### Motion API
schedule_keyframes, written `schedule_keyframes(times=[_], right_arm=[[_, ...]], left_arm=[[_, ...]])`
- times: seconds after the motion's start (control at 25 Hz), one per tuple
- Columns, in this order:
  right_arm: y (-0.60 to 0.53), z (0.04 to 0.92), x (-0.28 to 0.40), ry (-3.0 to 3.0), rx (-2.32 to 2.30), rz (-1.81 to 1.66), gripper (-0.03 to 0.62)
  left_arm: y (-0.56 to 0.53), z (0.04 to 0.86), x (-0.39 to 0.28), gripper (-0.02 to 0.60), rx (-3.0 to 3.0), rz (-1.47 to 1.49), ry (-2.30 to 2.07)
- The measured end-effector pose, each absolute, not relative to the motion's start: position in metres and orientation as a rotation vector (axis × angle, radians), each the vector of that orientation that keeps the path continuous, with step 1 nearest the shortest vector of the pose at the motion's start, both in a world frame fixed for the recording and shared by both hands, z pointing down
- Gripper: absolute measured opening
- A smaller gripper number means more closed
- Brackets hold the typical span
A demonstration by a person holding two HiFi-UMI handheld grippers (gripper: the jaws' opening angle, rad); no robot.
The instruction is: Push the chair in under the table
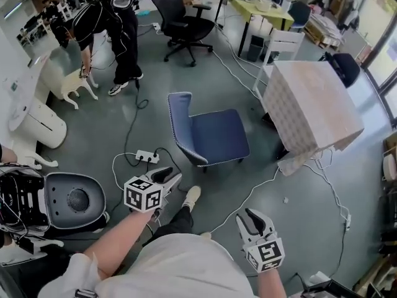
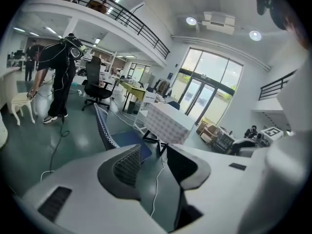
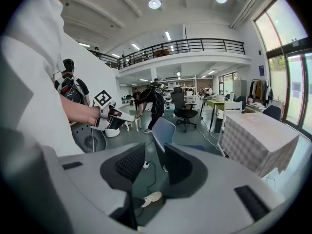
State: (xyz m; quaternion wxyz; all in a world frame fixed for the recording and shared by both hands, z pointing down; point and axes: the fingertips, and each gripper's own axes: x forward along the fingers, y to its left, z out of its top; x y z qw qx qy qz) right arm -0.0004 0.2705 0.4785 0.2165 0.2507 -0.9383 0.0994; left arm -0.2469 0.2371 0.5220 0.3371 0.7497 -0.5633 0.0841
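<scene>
A blue chair (image 1: 208, 135) with a mesh back (image 1: 180, 121) stands on the grey floor, seat turned toward a table (image 1: 310, 107) under a pale checked cloth at the right. The chair stands clear of the table. My left gripper (image 1: 170, 177) hovers below the chair's back, jaws apart and empty. My right gripper (image 1: 251, 219) is lower right, also open and empty. In the left gripper view the chair (image 2: 109, 133) and table (image 2: 168, 123) lie beyond the open gripper (image 2: 153, 162). The right gripper view shows the chair back (image 3: 163, 130), the table (image 3: 256, 140) and the open gripper (image 3: 153, 165).
A white power strip (image 1: 146, 157) and cables lie on the floor left of the chair. A grey round stool (image 1: 74, 198) stands at the left. A black office chair (image 1: 180, 20) and a bending person (image 1: 108, 23) are farther back. My shoe (image 1: 191, 196) is near the chair.
</scene>
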Motion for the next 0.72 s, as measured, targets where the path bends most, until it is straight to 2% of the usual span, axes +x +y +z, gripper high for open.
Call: schedule_keyframes(times=[0.2,0.32,0.72], right_arm=[[0.216,0.478,-0.020,-2.547,0.776,0.310,0.124],[0.185,0.477,-0.038,-2.519,0.804,0.322,0.124],[0.118,0.472,-0.083,-2.450,0.934,0.364,0.124]], left_arm=[[0.150,0.563,-0.326,0.214,1.763,0.205,-1.536],[0.102,0.587,-0.362,0.222,1.683,0.215,-1.548],[0.012,0.671,-0.403,0.253,1.443,0.216,-1.449]])
